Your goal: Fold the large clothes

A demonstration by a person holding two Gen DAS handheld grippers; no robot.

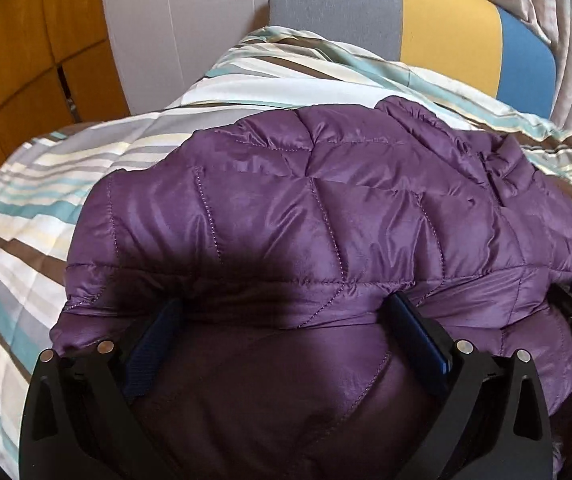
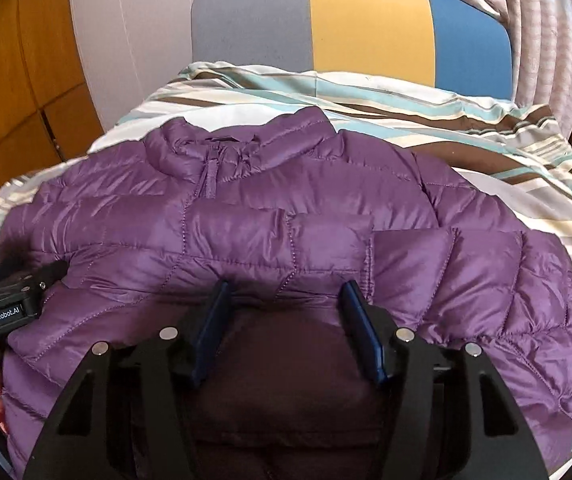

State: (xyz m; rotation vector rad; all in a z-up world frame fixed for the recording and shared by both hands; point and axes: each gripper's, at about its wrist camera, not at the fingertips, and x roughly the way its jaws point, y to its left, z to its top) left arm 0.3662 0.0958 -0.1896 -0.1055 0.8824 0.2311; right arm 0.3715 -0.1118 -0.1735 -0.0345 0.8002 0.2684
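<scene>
Jaws astride purple jacket (image 2: 269, 216) hem

— What is the surface noted as?
— A bed (image 2: 466, 128), covered by a striped duvet (image 1: 25, 240) in white, teal, grey and brown.
— What is laid directly on it?
— A purple quilted jacket (image 2: 245, 224), spread flat, collar toward the headboard (image 2: 366, 28).

"GenRobot.AI" on left claw (image 2: 51, 276)
</scene>
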